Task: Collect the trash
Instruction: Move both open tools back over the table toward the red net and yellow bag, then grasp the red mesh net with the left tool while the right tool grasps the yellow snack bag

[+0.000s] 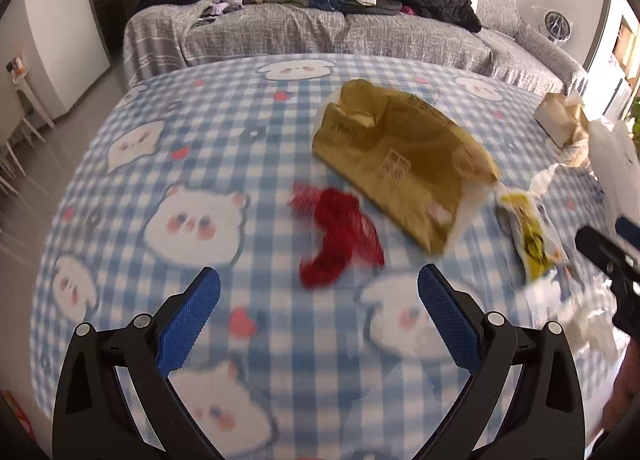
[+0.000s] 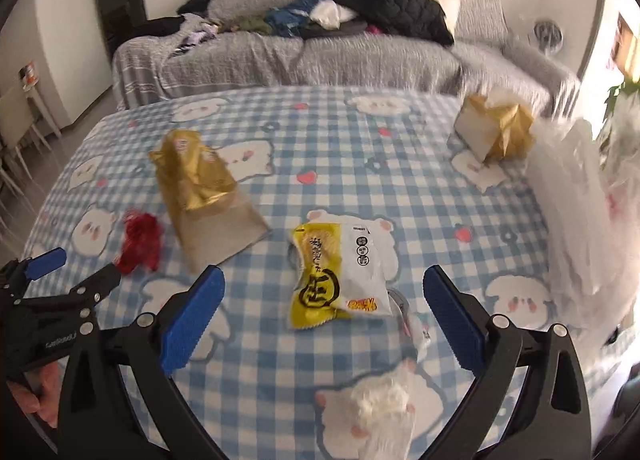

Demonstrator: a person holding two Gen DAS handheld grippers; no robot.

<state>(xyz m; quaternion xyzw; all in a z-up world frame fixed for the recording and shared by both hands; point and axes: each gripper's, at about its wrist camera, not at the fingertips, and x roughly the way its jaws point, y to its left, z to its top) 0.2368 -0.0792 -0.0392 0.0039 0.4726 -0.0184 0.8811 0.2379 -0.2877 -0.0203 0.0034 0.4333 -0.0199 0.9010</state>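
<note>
Now the left gripper [image 1: 319, 288] gapes wide and empty over the blue checked bear-print tablecloth [image 1: 192, 164], a crumpled red mesh scrap [image 1: 338, 238] at twelve o'clock. Likewise spread and empty, the right gripper [image 2: 324, 289] frames a yellow-and-white snack wrapper [image 2: 340, 276] with unreadable printed characters; a gold foil bag [image 2: 204, 196] lies at ten o'clock.

Left claw [image 1: 319, 292] and right claw [image 2: 324, 292] both gape wide, empty.

On the checked tablecloth [image 2: 320, 140] lay two gold bags [image 2: 196, 176] [image 2: 508, 132], one yellow snack packet [image 2: 332, 272], one red net [image 2: 140, 240] and one crumpled tissue [image 2: 380, 396].
</note>
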